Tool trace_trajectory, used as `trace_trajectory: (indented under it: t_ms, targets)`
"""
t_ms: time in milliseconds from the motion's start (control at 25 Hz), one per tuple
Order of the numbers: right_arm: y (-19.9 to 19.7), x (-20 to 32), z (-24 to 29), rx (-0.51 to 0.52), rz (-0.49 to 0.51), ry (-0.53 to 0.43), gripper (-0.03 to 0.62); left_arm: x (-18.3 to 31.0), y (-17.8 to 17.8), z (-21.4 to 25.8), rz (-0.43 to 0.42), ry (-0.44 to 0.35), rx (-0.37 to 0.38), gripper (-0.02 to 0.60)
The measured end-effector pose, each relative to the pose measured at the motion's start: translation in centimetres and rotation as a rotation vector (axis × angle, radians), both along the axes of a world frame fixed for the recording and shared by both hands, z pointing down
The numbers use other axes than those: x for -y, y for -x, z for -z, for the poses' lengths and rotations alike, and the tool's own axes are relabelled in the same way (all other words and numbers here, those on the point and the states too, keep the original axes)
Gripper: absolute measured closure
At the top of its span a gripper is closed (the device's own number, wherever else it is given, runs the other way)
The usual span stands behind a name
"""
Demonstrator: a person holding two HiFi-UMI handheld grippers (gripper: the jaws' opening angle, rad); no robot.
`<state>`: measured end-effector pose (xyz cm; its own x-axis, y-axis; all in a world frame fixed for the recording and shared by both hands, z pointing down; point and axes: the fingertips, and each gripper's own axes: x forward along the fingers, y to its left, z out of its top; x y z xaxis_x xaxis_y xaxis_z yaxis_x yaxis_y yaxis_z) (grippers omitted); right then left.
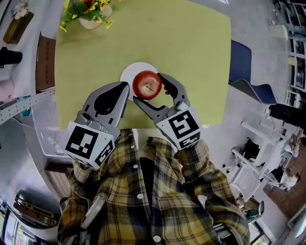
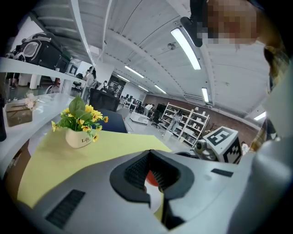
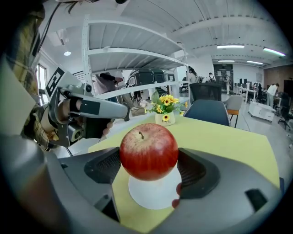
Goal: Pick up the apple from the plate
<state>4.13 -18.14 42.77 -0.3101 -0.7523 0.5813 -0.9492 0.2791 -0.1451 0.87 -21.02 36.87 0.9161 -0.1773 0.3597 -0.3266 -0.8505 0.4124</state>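
A red apple (image 1: pixel 147 84) (image 3: pixel 149 151) sits between the two jaws of my right gripper (image 1: pixel 148 89) (image 3: pixel 149 168), which is shut on it. The apple hangs just above a small white plate (image 1: pixel 128 74) (image 3: pixel 153 195) on the yellow-green table (image 1: pixel 191 52). My left gripper (image 1: pixel 125 87) (image 2: pixel 153 176) is shut with nothing in it, its tip over the plate's left edge, close to the apple. Through the left gripper's pads a sliver of red apple (image 2: pixel 152 178) shows. The left gripper (image 3: pixel 91 108) also appears in the right gripper view, at the left.
A white pot of yellow flowers (image 1: pixel 91 12) (image 2: pixel 81 136) (image 3: pixel 165 117) stands at the table's far left corner. A blue chair (image 1: pixel 241 62) is beside the table's right edge. Shelving (image 1: pixel 19 103) runs along the left.
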Motion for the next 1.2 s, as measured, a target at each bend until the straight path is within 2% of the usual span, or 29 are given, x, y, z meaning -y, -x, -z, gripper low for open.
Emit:
trace_trajectory:
  t_ms: [760,1200]
  targets:
    - [-1.9,-2.6,8.6,-0.003,-0.028,-0.098,0.209,-0.6,-2.3,6.8,-0.038,-0.114,-0.038,0.574]
    - [-1.5,-4.1,11.0,0.012,-0.014,-0.118,0.209,-0.5,-1.7,9.2,-0.005,-0.192,-0.035,0.574]
